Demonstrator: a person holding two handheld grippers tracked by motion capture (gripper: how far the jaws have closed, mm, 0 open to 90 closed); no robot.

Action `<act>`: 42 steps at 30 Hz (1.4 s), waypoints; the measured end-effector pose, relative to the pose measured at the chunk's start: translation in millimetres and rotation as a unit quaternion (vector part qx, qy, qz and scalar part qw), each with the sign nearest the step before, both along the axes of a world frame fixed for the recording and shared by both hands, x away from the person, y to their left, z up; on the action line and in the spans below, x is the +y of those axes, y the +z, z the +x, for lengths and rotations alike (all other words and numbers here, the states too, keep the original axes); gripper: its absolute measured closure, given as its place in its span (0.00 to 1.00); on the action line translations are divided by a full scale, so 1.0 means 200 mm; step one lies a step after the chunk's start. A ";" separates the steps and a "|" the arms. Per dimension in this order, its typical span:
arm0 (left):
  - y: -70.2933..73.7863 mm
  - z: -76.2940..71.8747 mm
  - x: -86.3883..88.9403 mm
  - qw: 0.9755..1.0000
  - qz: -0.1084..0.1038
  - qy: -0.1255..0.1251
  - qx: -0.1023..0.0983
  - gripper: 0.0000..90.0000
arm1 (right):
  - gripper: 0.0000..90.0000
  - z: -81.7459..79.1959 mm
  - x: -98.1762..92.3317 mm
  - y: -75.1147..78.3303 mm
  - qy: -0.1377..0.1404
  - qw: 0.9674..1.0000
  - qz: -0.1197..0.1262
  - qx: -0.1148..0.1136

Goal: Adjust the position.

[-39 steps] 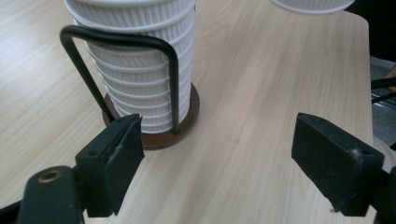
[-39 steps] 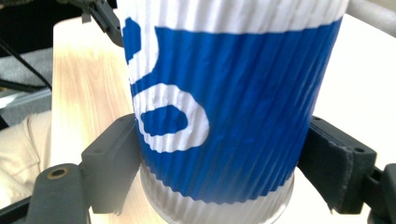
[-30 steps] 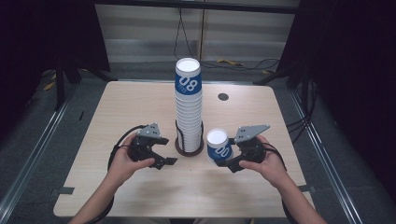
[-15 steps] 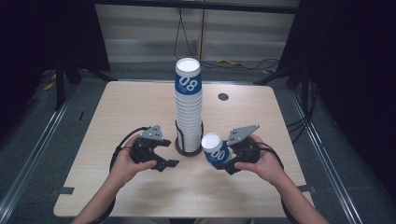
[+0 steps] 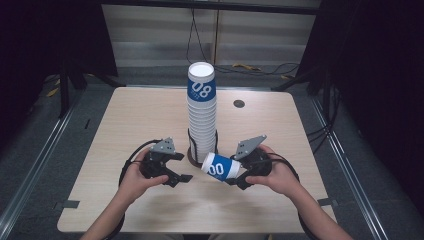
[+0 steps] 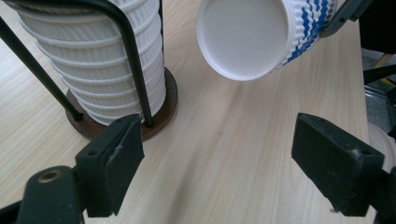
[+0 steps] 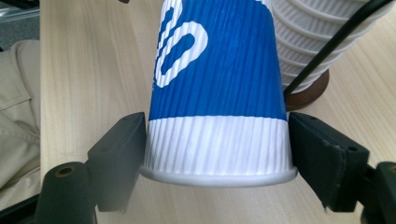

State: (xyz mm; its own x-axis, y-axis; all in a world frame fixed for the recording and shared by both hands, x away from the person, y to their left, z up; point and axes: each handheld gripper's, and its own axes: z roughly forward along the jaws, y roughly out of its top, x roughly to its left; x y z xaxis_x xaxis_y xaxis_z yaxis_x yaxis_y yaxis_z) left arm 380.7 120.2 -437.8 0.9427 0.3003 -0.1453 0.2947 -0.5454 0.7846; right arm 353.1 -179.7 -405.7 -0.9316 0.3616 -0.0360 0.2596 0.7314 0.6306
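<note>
Right hand-held gripper [image 5: 239, 175] is clamped on the base end of a blue-and-white ribbed cup [image 5: 220, 167] printed "00", tipped sideways above the bench [image 5: 130, 120]. Left hand-held gripper [image 5: 176, 172] stands wide open, empty. Beyond, the cup stack [image 5: 201, 117] in its wire holder [image 5: 192, 150] reads "08"; lower stack print is hidden.

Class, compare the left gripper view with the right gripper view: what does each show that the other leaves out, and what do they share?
The left gripper view alone shows the held cup's closed white bottom end facing the camera, above the open left gripper, and the full round wooden base of the stack holder. The right gripper view alone shows the cup's blue printed side, its rim end between the right gripper's jaws, and beige clothing beside the table. Both show the cup, the stacked white cups, a black holder rod and the wooden table.
</note>
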 end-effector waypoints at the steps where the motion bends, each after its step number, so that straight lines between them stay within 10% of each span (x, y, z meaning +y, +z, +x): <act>1: 0.00 0.00 0.00 1.000 -0.004 -0.001 0.001 0.18 | 0.24 0.00 0.00 0.00 0.001 1.000 -0.004 0.001; 42: -0.06 -0.02 -0.13 0.994 -0.063 -0.080 0.027 0.18 | 0.26 -0.01 0.18 0.04 0.084 0.994 -0.076 0.010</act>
